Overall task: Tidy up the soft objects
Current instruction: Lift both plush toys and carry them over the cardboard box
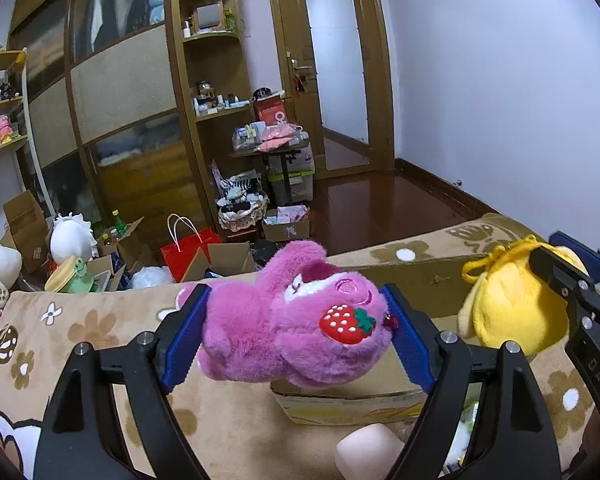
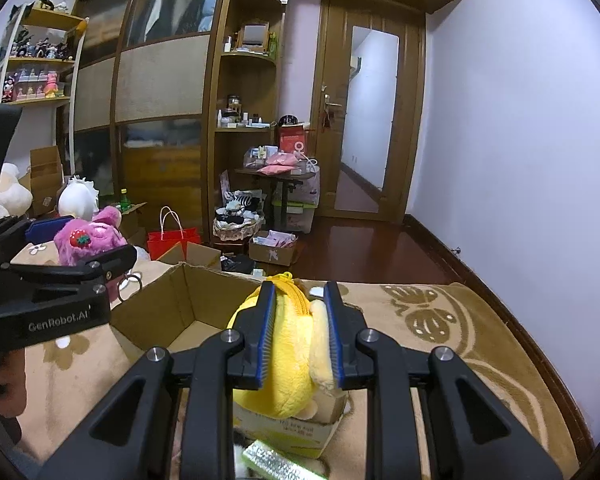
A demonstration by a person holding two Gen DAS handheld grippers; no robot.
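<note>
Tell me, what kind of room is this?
Most likely a lived-in bedroom at home, mid-tidy. A tall wooden wardrobe with corner shelves fills one wall, a flower-patterned blanket covers what looks like a bed, and plush toys such as the pink strawberry bear and cardboard boxes lie about.

A lived-in home bedroom: a flower-patterned bed cover [image 1: 100, 320], a wooden wardrobe [image 1: 120, 92], shelves of figurines [image 2: 36, 60], and cardboard boxes [image 1: 24, 228] cluttering the wooden floor [image 1: 380, 204].
</note>
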